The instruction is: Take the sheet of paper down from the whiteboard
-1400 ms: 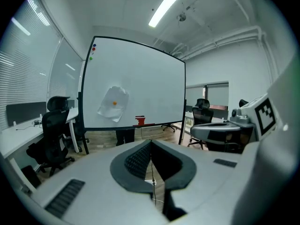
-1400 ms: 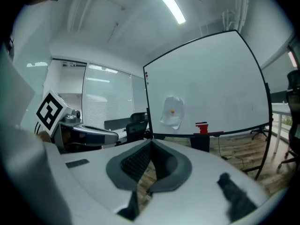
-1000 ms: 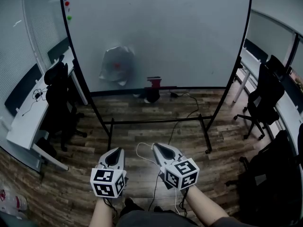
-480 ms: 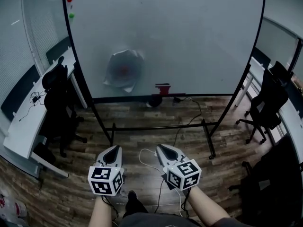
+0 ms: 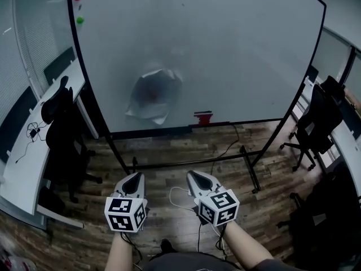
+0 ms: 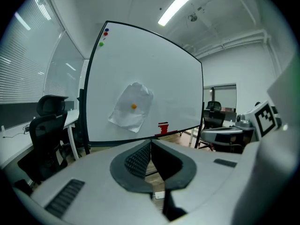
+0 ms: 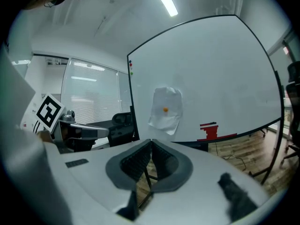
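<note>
1. I judge this to be the approach step: I stand back from the whiteboard (image 5: pixel 237 44), and neither gripper has reached anything on it.
2. My left gripper (image 5: pixel 134 177) is closed, its ribbed pads meeting at the tip with nothing between them.
3. My right gripper (image 5: pixel 195 175) is closed too, and only floor shows through the gap behind its tips. Both point ahead at the board, a little downward.
4. The sheet of paper (image 6: pixel 125 119) hangs on the lower left part of the board. It looks crumpled and is held by one small orange magnet (image 6: pixel 134 106) near its middle. Its bottom corner lifts off the surface, just above the board's lower edge.
5. A red block (image 5: pixel 203 118) sits on the bottom rail to the right of the sheet and apart from it.
6. The sheet is well apart from both sets of jaws. In the left gripper view it lies above the tips and slightly to the left. In the right gripper view it lies above the tips and slightly to the right.
7. Next, I think I must close that gap and open one pair of jaws. They can then pinch a loose edge, probably the lifted bottom corner. The other pair would handle the magnet.
8. The stand's base bar (image 5: pixel 186 163) lies on the floor between me and the board, so my footing needs care.
</note>
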`<state>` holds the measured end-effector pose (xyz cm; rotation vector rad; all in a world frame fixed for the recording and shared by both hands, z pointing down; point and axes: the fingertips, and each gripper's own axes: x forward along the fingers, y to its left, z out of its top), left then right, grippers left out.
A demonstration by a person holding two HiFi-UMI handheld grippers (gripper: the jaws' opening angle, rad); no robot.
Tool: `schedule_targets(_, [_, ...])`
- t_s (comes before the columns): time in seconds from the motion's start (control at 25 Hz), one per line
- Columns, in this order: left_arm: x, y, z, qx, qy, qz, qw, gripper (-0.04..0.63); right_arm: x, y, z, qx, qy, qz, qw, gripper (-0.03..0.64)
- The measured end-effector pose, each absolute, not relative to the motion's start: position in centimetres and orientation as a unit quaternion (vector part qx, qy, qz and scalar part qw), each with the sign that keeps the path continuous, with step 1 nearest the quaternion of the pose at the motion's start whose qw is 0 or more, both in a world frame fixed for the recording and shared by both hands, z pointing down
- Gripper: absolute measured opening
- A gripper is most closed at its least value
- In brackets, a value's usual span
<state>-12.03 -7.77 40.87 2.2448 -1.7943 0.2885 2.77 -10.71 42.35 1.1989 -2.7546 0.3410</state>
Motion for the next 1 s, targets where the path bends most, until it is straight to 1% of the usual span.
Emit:
schedule_targets(0.44, [-19.4, -13.0, 41.4, 0.783, -0.600, 0.100, 0.126, 0.015, -3.4, -15.0, 42.2, 0.433, -0.894, 0.094, 0.070, 0.025])
schedule_targets(0.64, [-20.1, -15.2, 41.8, 0.786, -0.596, 0.100, 0.131, 0.015, -3.7, -16.7, 43.0, 0.434, -0.891, 0.103, 0.084, 0.025])
schedule_targets(0.76, [-20.5, -16.7, 42.2, 0.783, -0.598, 0.097, 0.141, 0.015, -4.8, -18.3, 42.7, 0.424, -0.897, 0.089, 0.085, 0.025])
schedule_targets(1.0, [-21.6, -20.7, 42.0, 0.772, -0.612, 0.112, 0.132, 0.015, -6.9, -24.2, 41.7, 0.417, -0.904, 0.070, 0.068, 0.025])
